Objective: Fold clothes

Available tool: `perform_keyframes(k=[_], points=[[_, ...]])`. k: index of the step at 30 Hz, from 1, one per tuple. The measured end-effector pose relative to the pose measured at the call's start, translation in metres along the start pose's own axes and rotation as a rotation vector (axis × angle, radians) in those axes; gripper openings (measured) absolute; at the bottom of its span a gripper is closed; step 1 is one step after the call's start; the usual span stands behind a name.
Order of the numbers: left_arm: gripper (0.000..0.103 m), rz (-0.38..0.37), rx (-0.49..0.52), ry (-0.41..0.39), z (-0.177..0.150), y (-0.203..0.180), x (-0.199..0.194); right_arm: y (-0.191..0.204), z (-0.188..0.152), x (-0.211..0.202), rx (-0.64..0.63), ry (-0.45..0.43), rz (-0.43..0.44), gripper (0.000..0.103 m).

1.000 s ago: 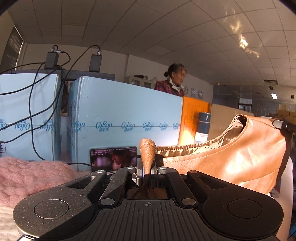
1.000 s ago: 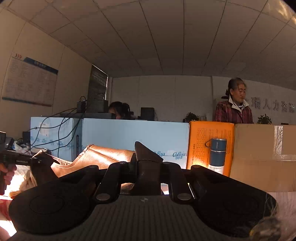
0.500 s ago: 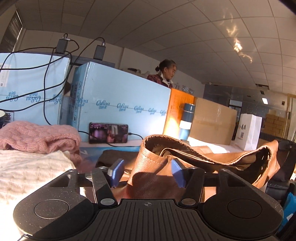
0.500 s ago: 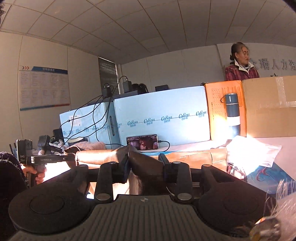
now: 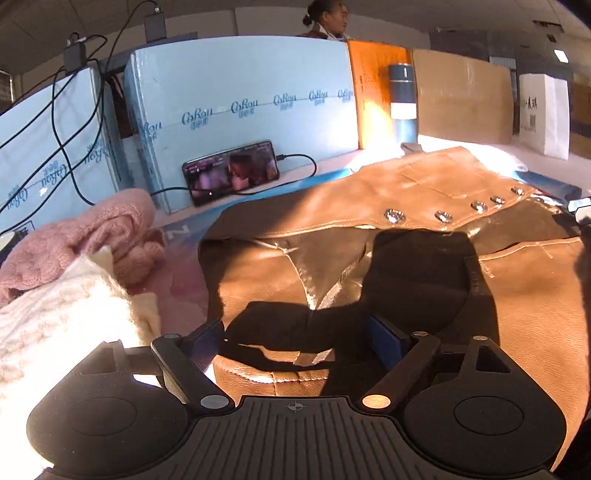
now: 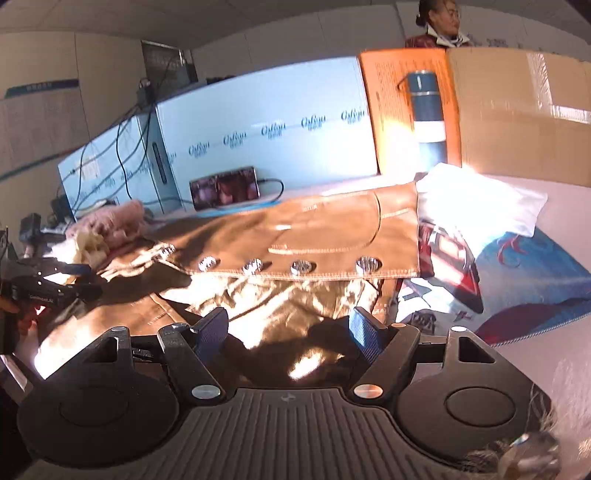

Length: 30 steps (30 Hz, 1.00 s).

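Observation:
A tan leather jacket [image 5: 424,192] with a row of silver snaps and a shiny gold lining lies spread on the table, lining up near me. My left gripper [image 5: 301,339] hangs just over its near folded edge, jaws still opening, pads clear of the leather. In the right wrist view the same jacket [image 6: 332,229] lies flat with the snaps across the middle. My right gripper [image 6: 288,330] is low over the gold lining, jaws opening too, nothing pinched. The left gripper [image 6: 48,284] shows at that view's left edge.
A pink knit [image 5: 85,236] and a cream knit [image 5: 55,317] are piled at the left. A phone [image 5: 231,171] leans on light-blue boxes [image 5: 240,96] at the back, beside a blue flask [image 6: 428,114] and cardboard boxes. A white bag [image 6: 476,199] lies right. A person [image 6: 439,22] stands behind.
Both grippers let go of the jacket and opened. They dropped and tilted down, and the jacket went from hanging in the air to lying flat on the table.

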State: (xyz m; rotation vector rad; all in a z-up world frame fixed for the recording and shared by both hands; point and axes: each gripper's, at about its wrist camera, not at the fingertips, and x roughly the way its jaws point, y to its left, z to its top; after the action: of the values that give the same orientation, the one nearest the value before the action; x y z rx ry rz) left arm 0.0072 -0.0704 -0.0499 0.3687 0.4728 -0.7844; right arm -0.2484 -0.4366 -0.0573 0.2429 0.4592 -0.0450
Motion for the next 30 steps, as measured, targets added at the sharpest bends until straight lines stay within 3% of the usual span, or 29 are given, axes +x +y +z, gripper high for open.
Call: perform_keyframes(k=[2,6,13,20,24,27,29,30], points=[[0.088,0.003,-0.001,0.003,-0.001,0.000,0.001,0.000,-0.008,0.004,-0.009,-0.029,0.000,0.071],[0.089,0.011,0.001,0.010,-0.002,0.000,0.002,-0.014,-0.011,-0.007,0.103,-0.088,0.046,0.074],[0.093,0.015,-0.010,0.015,0.000,0.001,0.005,-0.029,-0.036,-0.065,0.279,-0.198,0.034,0.091],[0.095,0.017,-0.014,0.013,0.000,0.001,0.005,-0.034,-0.086,-0.081,0.457,-0.117,-0.006,0.097],[0.095,0.019,-0.012,0.012,-0.001,0.001,0.005,-0.039,-0.113,-0.070,0.566,-0.054,0.042,0.096],[0.095,0.024,-0.009,0.011,-0.001,0.000,0.004,-0.038,-0.123,-0.063,0.601,-0.011,0.051,0.084],[0.096,0.027,-0.008,0.011,-0.001,0.000,0.004,-0.036,-0.125,-0.060,0.604,0.020,0.031,0.055],[0.096,0.028,-0.007,0.011,-0.001,0.000,0.004,-0.036,-0.126,-0.059,0.598,0.031,0.006,0.045]])
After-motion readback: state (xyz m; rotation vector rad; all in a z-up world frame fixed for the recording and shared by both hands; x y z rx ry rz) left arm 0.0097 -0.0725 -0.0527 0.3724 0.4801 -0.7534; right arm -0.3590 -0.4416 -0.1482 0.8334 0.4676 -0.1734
